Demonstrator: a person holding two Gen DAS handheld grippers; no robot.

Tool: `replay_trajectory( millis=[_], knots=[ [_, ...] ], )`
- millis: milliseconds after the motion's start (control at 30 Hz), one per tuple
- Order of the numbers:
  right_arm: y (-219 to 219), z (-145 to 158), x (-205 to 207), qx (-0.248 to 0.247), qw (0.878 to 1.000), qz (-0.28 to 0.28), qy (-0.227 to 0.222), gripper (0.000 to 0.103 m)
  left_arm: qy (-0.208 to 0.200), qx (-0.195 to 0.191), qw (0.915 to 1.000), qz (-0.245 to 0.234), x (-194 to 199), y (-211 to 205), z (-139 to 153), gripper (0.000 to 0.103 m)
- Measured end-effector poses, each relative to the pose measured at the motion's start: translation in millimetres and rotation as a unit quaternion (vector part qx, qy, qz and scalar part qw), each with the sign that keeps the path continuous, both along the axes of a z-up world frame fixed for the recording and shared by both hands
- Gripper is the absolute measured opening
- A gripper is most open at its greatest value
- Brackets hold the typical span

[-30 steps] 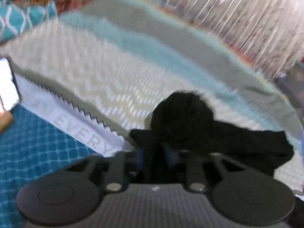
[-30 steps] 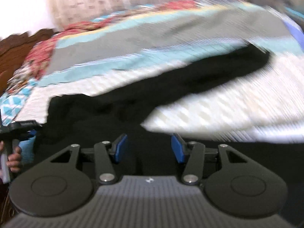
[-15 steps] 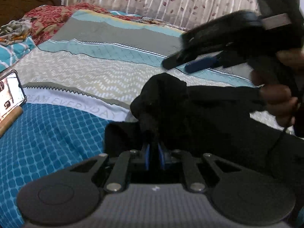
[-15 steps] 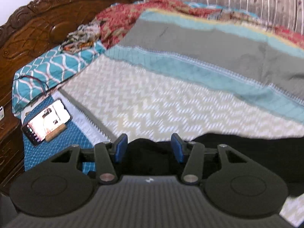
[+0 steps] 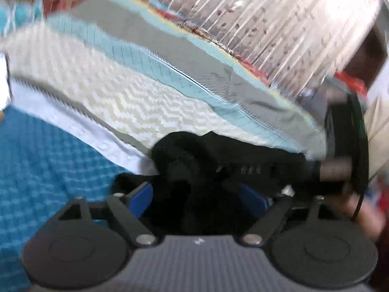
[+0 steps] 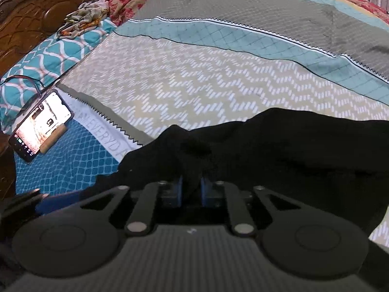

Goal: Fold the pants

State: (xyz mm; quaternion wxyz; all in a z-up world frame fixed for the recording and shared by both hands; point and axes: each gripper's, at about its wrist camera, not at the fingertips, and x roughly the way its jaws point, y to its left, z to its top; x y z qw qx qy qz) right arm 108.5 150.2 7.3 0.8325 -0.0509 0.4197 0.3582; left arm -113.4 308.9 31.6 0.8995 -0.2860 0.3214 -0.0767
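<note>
Black pants [image 6: 279, 146] lie on the bed [image 6: 194, 85], bunched; long axis runs across the bed, left to right in the right wrist view, with the crumpled end at the left near the blue patterned panel and the rest trailing off to the right edge. Which end is waist or hem: can't tell, the fabric is too dark.

Left gripper [image 5: 194, 194]: jaws have just been opening and now stand wide apart. Pants fabric sits between the blue pads [image 5: 139, 196], but they don't press on it, so no grip. The view is motion-blurred.

Right gripper [image 6: 191, 189]: jaws have just been closing and are now nearly together, pinching a fold of the pants between the blue pads. The bunched end rises just ahead of the fingertips.

In the left wrist view the right gripper [image 5: 287, 170] shows as a dark blurred shape at the right, over the pants.

Phone [image 6: 40, 126] with a lit screen lies at the bed's left edge, well apart from the pants. No containers in view.
</note>
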Motion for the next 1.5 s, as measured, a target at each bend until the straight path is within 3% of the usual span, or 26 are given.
replay_trajectory(
  millis=[33,67,100,200,433,533,567,600,633,667,867,933,1000,1167,1300,1400,1500],
  knots=[
    [-3,1,2,0.014,1.0,-0.003,0.01,0.013,0.005,-0.019,0.9998,-0.003,7,3,-4,0.066],
    [-6,1,5,0.027,0.999,-0.002,0.023,0.013,0.01,-0.025,0.9996,-0.003,13,4,-8,0.035],
    [-9,1,7,0.034,0.999,0.0,0.033,0.013,0.02,-0.023,0.9995,-0.003,19,4,-13,0.011],
    [-13,1,10,0.047,0.997,0.001,0.054,0.016,0.021,-0.037,0.9991,0.009,23,9,-19,0.01],
    [-18,34,11,0.084,0.996,0.002,0.034,0.016,-0.043,0.06,0.9973,0.003,-16,-8,9,0.01],
    [-3,22,4,-0.002,0.999,0.032,0.016,0.016,-0.077,0.087,0.9932,-0.008,-34,-21,23,0.01],
    [-2,10,5,-0.036,0.998,0.042,0.029,0.022,-0.081,0.088,0.9927,-0.015,-37,-26,27,0.01],
    [-2,-6,7,-0.06,0.994,0.049,0.071,0.028,-0.075,0.087,0.9931,-0.023,-37,-29,26,0.009],
    [-6,-16,9,-0.065,0.991,0.046,0.103,0.027,-0.069,0.085,0.9936,-0.029,-36,-32,25,0.009],
    [-10,-18,8,-0.061,0.992,0.04,0.105,0.026,-0.067,0.085,0.9936,-0.032,-38,-34,22,0.009],
    [-26,17,-3,-0.04,0.997,0.024,0.059,0.037,-0.089,0.113,0.9889,-0.036,-54,-43,29,0.01],
    [-32,34,-6,-0.024,0.999,0.015,0.03,0.049,-0.094,0.122,0.9873,-0.04,-59,-45,33,0.01],
    [-36,44,-7,-0.02,1.0,-0.005,0.006,0.071,-0.097,0.124,0.9865,-0.044,-65,-49,34,0.01],
    [-35,26,-7,-0.044,0.999,-0.01,0.024,0.074,-0.109,0.145,0.9814,-0.062,-73,-63,36,0.01],
    [-49,29,-13,-0.023,0.999,-0.044,0.02,0.074,-0.106,0.143,0.9815,-0.07,-78,-66,34,0.01],
    [-48,22,-20,-0.074,0.996,-0.046,-0.016,0.079,-0.107,0.139,0.9815,-0.076,-82,-69,35,0.01],
    [-40,3,-28,-0.186,0.977,-0.037,-0.093,0.079,-0.109,0.138,0.981,-0.082,-85,-73,35,0.01]
  ],
)
